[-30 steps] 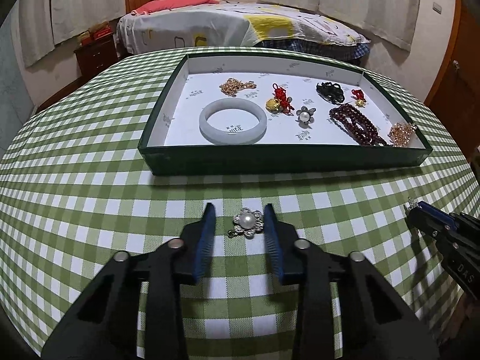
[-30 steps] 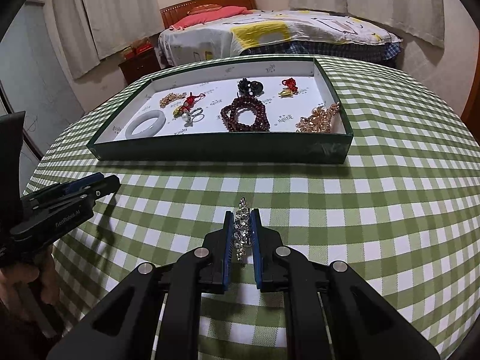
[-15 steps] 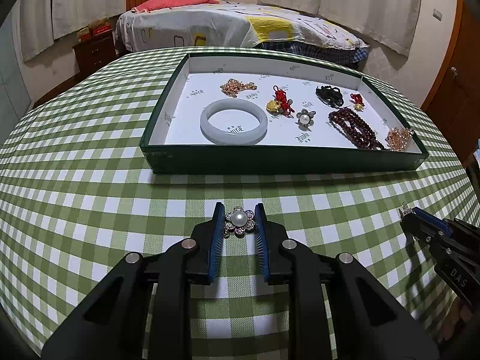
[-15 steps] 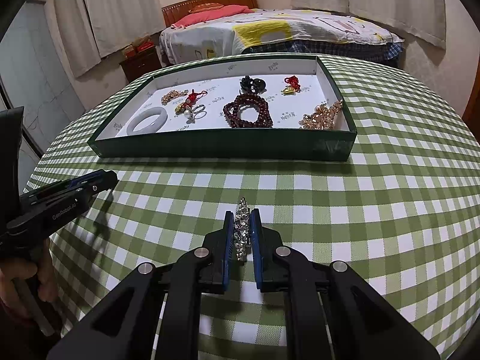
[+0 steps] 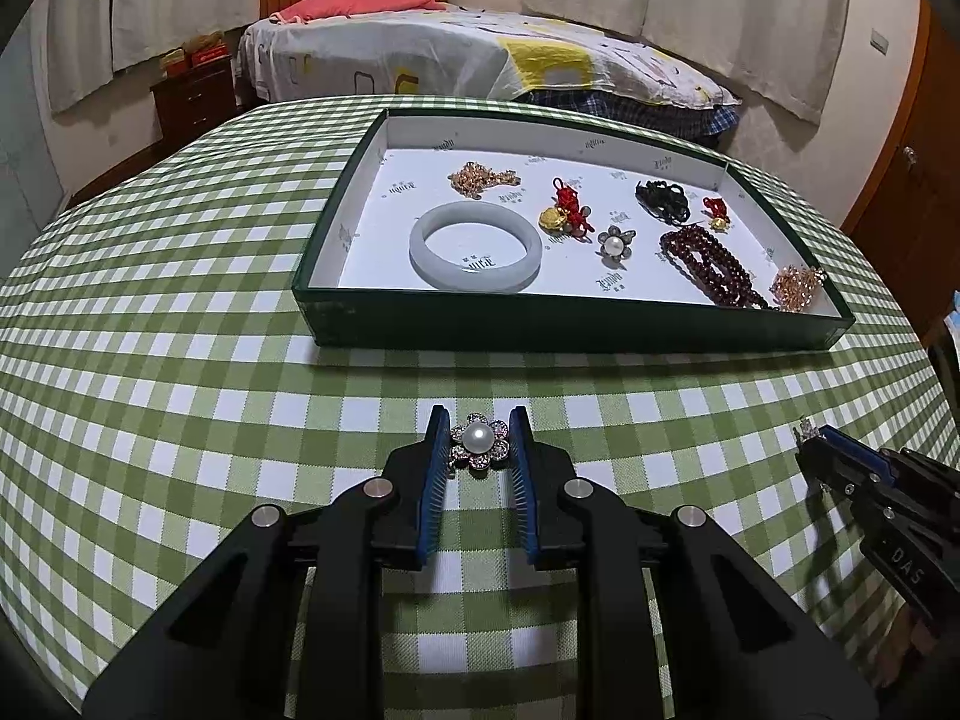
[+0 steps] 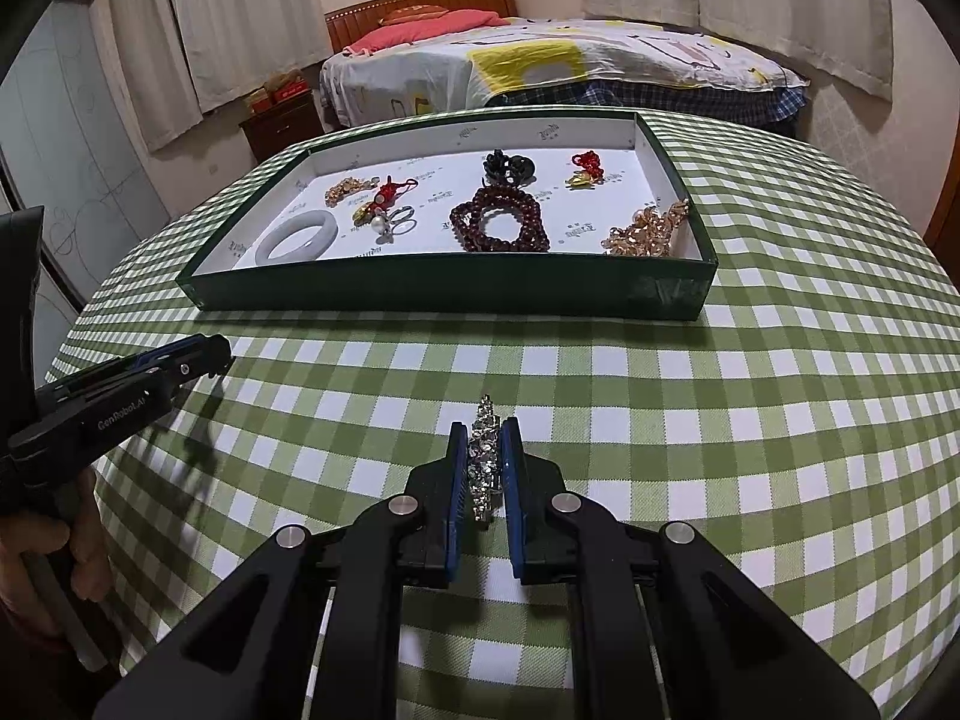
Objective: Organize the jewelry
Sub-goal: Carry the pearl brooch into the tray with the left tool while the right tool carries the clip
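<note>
Jewelry split two ways: most sits in the green tray on the checked tablecloth, two pieces are in my grippers. Tray holds a pale jade bangle at left, gold chain behind it, red knot charm with gold piece, a pearl flower brooch, black cord bundle, small red-gold charm, dark red bead bracelet, amber crystal bracelet in the near right corner. All lie apart on the white lining, none stacked.

My left gripper is clamped on a second pearl flower brooch, pearl facing up, held in front of the tray. My right gripper is closed on a rhinestone clip, edge-on between the pads, also short of the tray.
</note>
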A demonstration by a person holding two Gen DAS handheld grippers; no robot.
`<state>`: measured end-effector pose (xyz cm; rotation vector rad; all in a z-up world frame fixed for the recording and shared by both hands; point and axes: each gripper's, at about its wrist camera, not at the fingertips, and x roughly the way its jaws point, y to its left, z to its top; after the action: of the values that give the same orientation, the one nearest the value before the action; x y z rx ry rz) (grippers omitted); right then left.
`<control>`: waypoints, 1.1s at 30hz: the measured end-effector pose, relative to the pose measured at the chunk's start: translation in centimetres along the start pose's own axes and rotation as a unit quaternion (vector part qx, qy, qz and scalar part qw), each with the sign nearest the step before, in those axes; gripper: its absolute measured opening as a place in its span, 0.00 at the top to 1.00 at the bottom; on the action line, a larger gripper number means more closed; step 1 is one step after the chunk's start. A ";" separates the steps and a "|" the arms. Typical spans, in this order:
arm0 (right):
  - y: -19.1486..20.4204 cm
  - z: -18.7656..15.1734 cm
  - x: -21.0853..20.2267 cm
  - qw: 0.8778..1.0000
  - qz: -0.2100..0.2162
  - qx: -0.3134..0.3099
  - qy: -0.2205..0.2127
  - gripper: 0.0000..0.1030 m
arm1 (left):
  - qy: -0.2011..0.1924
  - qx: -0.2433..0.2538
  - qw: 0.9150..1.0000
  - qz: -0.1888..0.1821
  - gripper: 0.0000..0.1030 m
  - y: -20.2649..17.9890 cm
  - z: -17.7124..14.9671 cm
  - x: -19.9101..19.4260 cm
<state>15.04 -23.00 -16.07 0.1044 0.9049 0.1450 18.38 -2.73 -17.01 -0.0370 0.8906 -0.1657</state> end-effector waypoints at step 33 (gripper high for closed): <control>-1.8 11.3 -2.4 0.992 -0.019 0.002 -0.128 0.88 | -0.129 0.039 0.990 -0.043 0.81 -6.2 11.1 -2.9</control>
<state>22.64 -25.54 -7.55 0.1057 0.6500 0.0913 24.44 -8.85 -7.18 -0.0245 0.6235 -0.2704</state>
